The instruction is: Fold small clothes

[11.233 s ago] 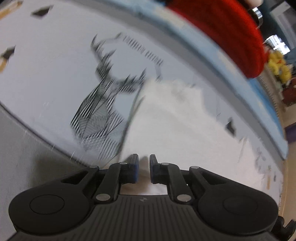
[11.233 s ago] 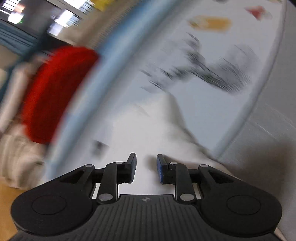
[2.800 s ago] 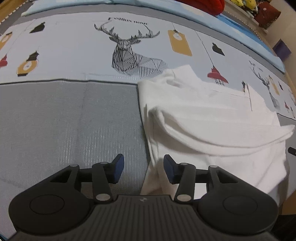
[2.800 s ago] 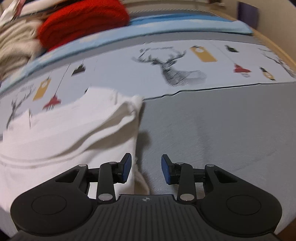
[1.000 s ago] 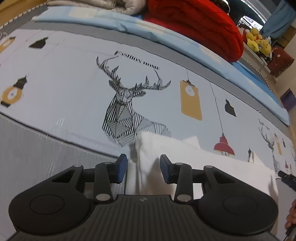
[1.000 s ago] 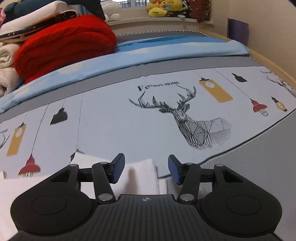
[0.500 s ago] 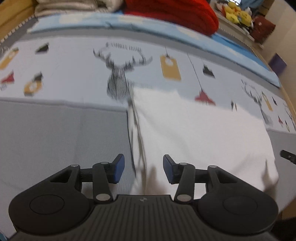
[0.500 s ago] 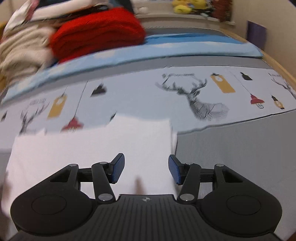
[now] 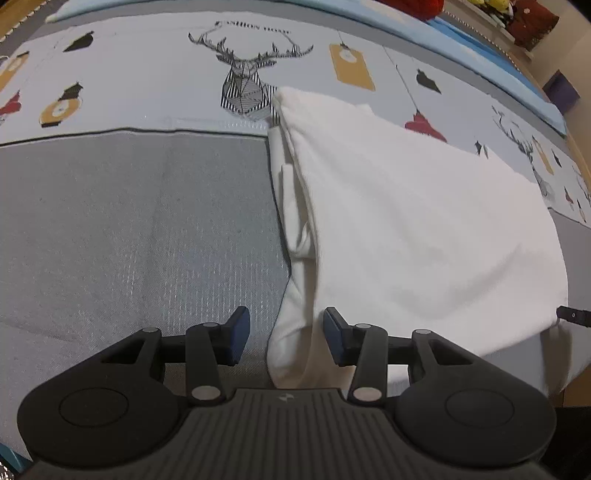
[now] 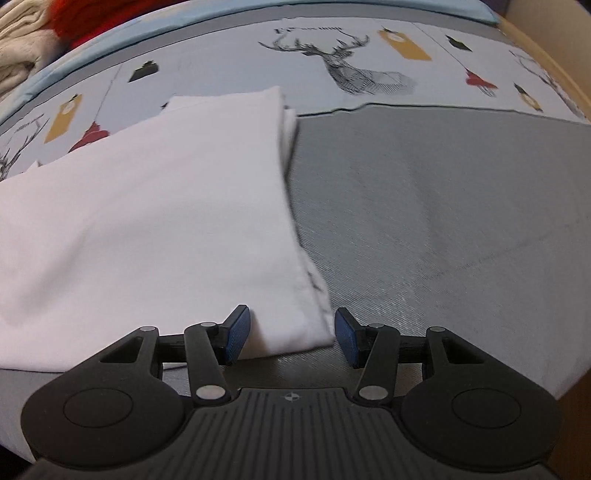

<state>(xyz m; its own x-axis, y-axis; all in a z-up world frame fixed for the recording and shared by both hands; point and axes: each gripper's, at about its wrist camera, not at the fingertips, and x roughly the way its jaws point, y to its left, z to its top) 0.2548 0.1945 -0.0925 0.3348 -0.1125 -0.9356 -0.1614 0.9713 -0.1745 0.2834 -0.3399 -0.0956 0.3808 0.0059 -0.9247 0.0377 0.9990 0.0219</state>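
A white garment [image 9: 406, 221] lies folded on the bed, also in the right wrist view [image 10: 147, 206]. Its left side shows bunched layers and a sleeve edge [image 9: 291, 206]. My left gripper [image 9: 283, 338] is open, with the garment's near left corner between its jaws. My right gripper [image 10: 291, 338] is open, with the garment's near right corner between its jaws. The tip of the right gripper [image 9: 572, 315] shows at the right edge of the left wrist view.
The bed cover has a grey band [image 9: 129, 229] and a pale printed part with a deer [image 9: 247, 85] and lanterns. A red blanket [image 10: 96, 18] and cream bedding [image 10: 18, 48] lie at the back. The bed's wooden edge [image 10: 554, 62] is at right.
Both grippers have drawn back toward the near edge of the garment. The folded-over white layer now lies flat, and both near corners sit between the open jaws.
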